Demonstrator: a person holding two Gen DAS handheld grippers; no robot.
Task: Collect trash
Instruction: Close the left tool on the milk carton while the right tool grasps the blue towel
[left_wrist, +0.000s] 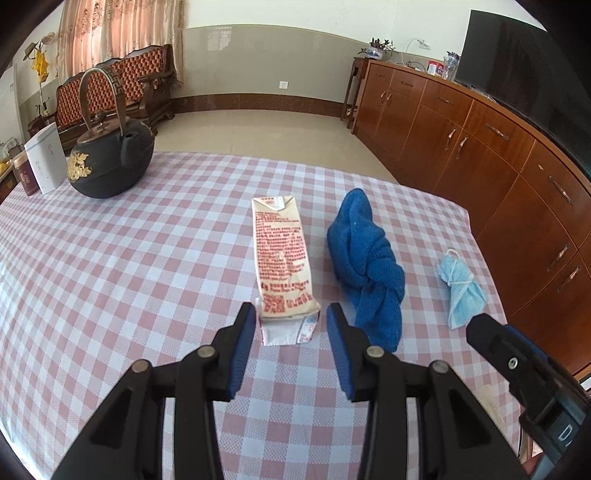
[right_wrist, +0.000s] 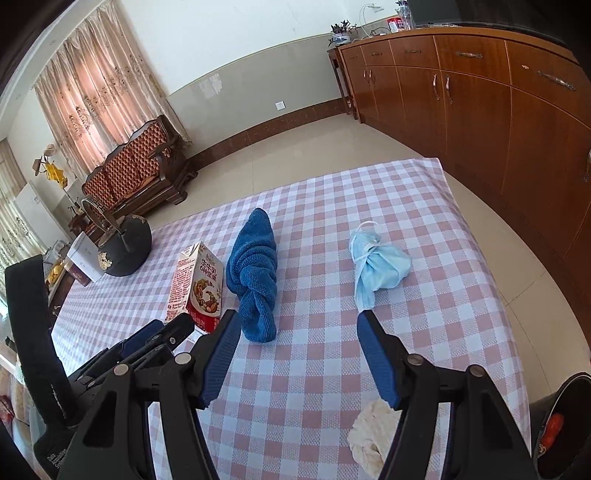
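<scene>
A milk carton (left_wrist: 282, 266) with red print lies on the checked tablecloth; it also shows in the right wrist view (right_wrist: 197, 286). My left gripper (left_wrist: 291, 317) is open, its jaws on either side of the carton's near end, not touching it. A bundled light-blue face mask (left_wrist: 461, 288) lies to the right; it also shows in the right wrist view (right_wrist: 376, 267). My right gripper (right_wrist: 297, 325) is open and empty, short of the mask. A crumpled white tissue (right_wrist: 369, 439) lies under the right gripper.
A knotted blue towel (left_wrist: 365, 266) lies between carton and mask, also in the right wrist view (right_wrist: 255, 273). A black iron kettle (left_wrist: 110, 158) and white box (left_wrist: 46, 162) stand far left. Wooden cabinets (left_wrist: 480, 155) run along the right. A dark bin (right_wrist: 561, 424) shows lower right.
</scene>
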